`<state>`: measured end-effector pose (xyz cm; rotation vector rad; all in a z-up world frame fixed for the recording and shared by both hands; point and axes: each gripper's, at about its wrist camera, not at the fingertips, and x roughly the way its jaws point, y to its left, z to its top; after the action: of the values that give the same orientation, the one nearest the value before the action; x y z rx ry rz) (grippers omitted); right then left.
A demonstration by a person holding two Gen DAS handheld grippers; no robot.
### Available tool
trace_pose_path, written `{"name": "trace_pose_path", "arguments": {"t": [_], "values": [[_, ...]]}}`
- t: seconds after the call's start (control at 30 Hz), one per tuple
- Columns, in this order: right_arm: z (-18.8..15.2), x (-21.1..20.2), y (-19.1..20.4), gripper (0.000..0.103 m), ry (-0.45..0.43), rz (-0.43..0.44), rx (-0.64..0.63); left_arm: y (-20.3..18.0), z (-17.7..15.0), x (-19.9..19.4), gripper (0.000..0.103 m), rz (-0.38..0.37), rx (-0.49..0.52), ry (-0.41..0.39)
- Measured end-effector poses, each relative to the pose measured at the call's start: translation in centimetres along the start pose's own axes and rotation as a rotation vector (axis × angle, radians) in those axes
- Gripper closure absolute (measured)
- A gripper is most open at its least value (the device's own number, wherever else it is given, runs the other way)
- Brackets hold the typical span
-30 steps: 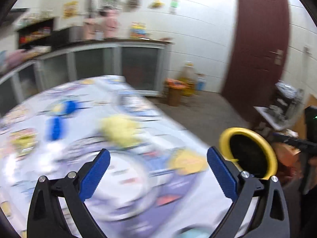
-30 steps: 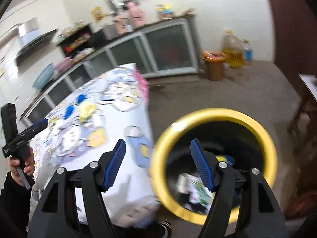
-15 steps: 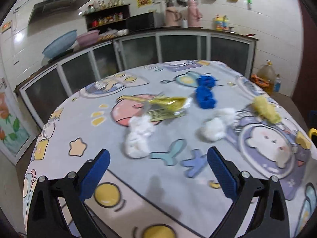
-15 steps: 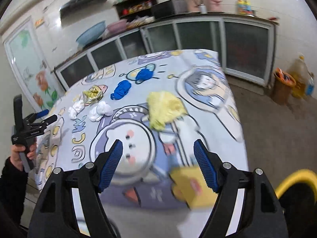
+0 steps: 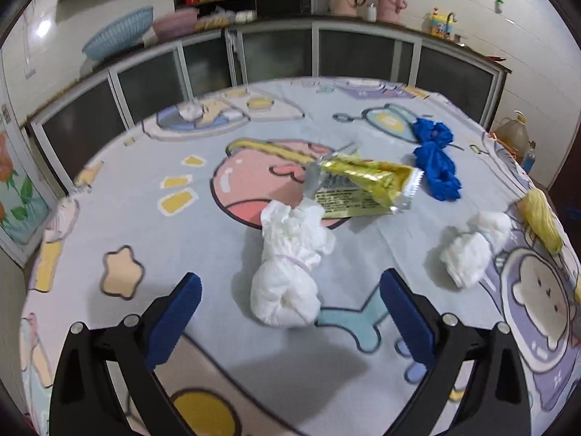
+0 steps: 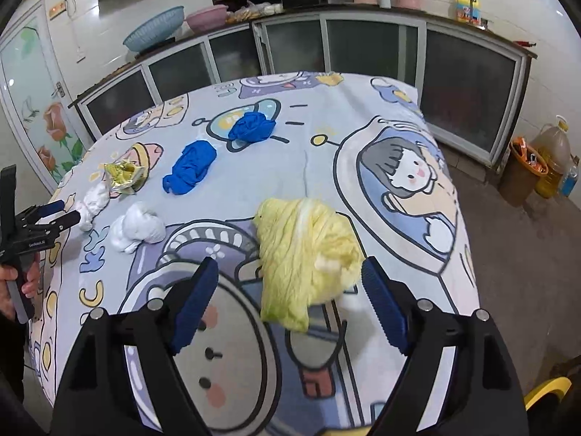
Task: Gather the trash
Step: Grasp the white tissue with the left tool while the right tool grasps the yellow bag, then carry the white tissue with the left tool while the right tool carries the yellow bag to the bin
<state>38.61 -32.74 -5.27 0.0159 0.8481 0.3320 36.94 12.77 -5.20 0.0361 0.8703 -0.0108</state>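
My left gripper is open and empty, its jaws either side of a crumpled white tissue on the cartoon tablecloth. Behind it lie a gold snack wrapper, blue crumpled trash, a second white tissue and a yellow wad. My right gripper is open and empty, just short of the yellow wad. The right wrist view also shows two blue wads, the white tissues, the wrapper and the left gripper.
A yellow-rimmed bin shows at the lower right edge of the right wrist view. Glass-fronted counter cabinets stand behind the table. An orange bin and an oil jug stand on the floor at right.
Both grippers swung from the yellow-rimmed bin back to the table. The left one moved close to the white tissue, the right one close to the yellow wad. Both stay open.
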Motion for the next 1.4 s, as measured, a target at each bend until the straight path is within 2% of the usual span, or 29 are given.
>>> {"name": "trace_pose_path", "arguments": {"t": [0.17,0.37,0.4,0.43,0.47,0.5,0.53,0.57,0.6,0.7,0.97,1.17,1.4], "values": [[0.8,2.2,-0.6,0.025,0.039,-0.015,0.018,0.7,0.8,2.4,0.008,-0.029,-0.062,0.051],[0.9,4.1,0.0,0.026,0.075,-0.018,0.010,0.6,0.8,4.2,0.009,-0.021,-0.057,0.087],[1.0,4.3,0.1,0.030,0.078,-0.022,0.011,0.7,0.7,4.4,0.012,-0.023,-0.069,0.093],[1.0,4.5,0.2,0.035,0.084,-0.035,0.008,0.8,0.6,4.4,0.021,-0.025,-0.073,0.092],[1.0,4.6,0.3,0.048,0.090,-0.052,0.005,0.9,0.6,4.4,0.023,-0.023,-0.075,0.090],[1.0,4.8,0.3,0.062,0.098,-0.059,0.003,1.0,0.6,4.3,0.034,-0.014,-0.074,0.082],[1.0,5.0,0.3,0.072,0.115,-0.048,0.005,1.1,0.7,4.3,0.048,-0.009,-0.072,0.081],[1.1,5.1,0.3,0.086,0.126,-0.031,0.011,1.2,0.7,4.3,0.054,-0.014,-0.074,0.082],[1.0,5.1,0.3,0.089,0.126,-0.025,0.020,1.4,0.7,4.3,0.066,-0.023,-0.079,0.085],[1.0,4.3,1.1,0.092,0.114,-0.021,-0.003,1.7,0.9,3.5,0.070,-0.020,-0.102,0.072],[0.3,-0.4,2.4,0.093,0.069,0.038,-0.009,2.0,0.3,-2.3,0.070,-0.040,-0.088,-0.011],[-1.2,-4.9,3.3,0.093,0.035,0.084,-0.011,1.2,-1.8,-6.9,0.070,-0.079,-0.086,-0.054],[-3.5,-8.2,4.2,0.093,0.021,0.133,-0.004,-0.6,-4.6,-10.2,0.070,-0.123,-0.070,-0.076]]}}
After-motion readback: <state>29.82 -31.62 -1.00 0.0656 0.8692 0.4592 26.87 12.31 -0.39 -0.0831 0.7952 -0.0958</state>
